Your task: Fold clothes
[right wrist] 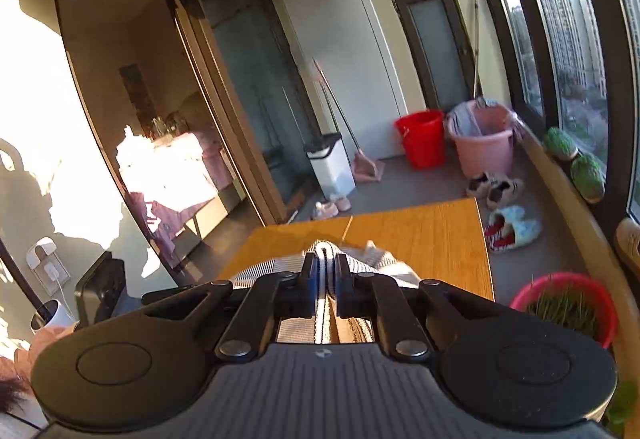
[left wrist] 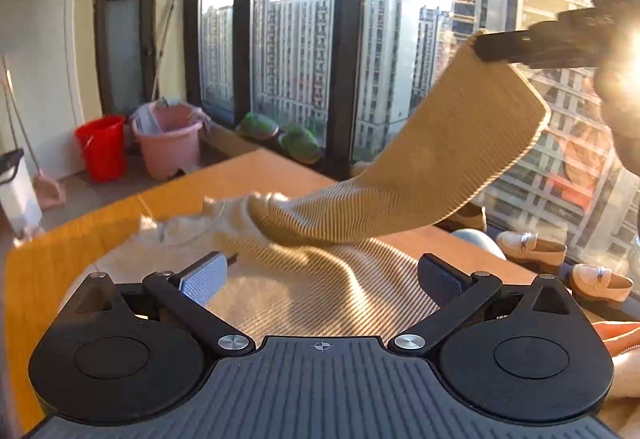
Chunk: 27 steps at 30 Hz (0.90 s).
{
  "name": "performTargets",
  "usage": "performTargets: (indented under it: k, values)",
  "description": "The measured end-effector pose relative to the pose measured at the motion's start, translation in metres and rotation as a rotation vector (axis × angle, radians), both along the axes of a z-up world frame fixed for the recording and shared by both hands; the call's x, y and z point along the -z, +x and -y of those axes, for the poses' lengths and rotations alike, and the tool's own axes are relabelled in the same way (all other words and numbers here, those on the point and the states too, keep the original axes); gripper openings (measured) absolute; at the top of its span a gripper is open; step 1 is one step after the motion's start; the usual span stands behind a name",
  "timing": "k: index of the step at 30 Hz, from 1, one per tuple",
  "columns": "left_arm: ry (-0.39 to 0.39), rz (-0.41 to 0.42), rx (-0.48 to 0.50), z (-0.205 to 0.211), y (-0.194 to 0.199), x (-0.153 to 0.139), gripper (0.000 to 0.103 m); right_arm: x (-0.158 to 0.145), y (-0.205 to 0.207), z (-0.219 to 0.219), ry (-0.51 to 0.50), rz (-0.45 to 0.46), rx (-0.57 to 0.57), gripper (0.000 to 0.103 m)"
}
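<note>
A beige ribbed sweater (left wrist: 320, 279) lies on the wooden table (left wrist: 80, 239). One sleeve (left wrist: 448, 155) is lifted up and to the right, its cuff pinched by my right gripper (left wrist: 486, 47) at the upper right of the left wrist view. My left gripper (left wrist: 324, 275) hovers just above the sweater's body, jaws wide apart with nothing between them. In the right wrist view my right gripper (right wrist: 324, 279) is shut on the sleeve's fabric (right wrist: 325, 259), which hangs down between the fingers over the table (right wrist: 420, 239).
Red bucket (left wrist: 102, 147) and pink bucket (left wrist: 170, 139) stand on the floor beyond the table. Shoes (left wrist: 532, 247) sit along the window sill at right. A white bin (right wrist: 332, 163), scattered slippers (right wrist: 512, 227) and a red planter (right wrist: 568, 307) surround the table.
</note>
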<state>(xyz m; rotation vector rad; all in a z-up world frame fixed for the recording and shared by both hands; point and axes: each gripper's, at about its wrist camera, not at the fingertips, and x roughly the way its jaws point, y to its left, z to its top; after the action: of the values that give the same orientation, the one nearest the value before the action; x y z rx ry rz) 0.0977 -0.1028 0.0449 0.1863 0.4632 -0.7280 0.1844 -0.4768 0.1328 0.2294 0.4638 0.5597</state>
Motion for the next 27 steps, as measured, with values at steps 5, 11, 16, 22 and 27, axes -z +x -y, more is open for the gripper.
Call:
performTargets:
  k: [5, 11, 16, 22, 27]
  values:
    - [0.059, 0.249, -0.002, 0.032, -0.047, -0.043, 0.103, -0.025, 0.030, -0.049, 0.000, 0.037, -0.127, 0.008]
    - [0.133, 0.441, -0.164, 0.069, -0.055, -0.031, 0.103, -0.029, 0.031, -0.099, -0.077, 0.076, -0.230, 0.008]
    - [0.229, 0.600, -0.243, 0.085, -0.056, -0.017, 0.069, -0.022, 0.028, -0.096, -0.072, 0.079, -0.200, 0.008]
    - [0.109, 0.481, -0.253, 0.059, -0.048, -0.032, 0.027, -0.016, 0.029, -0.081, -0.037, 0.105, -0.163, 0.008]
    - [-0.021, 0.364, -0.244, 0.032, -0.028, -0.057, 0.019, -0.017, 0.024, -0.075, -0.062, 0.215, -0.115, 0.013]
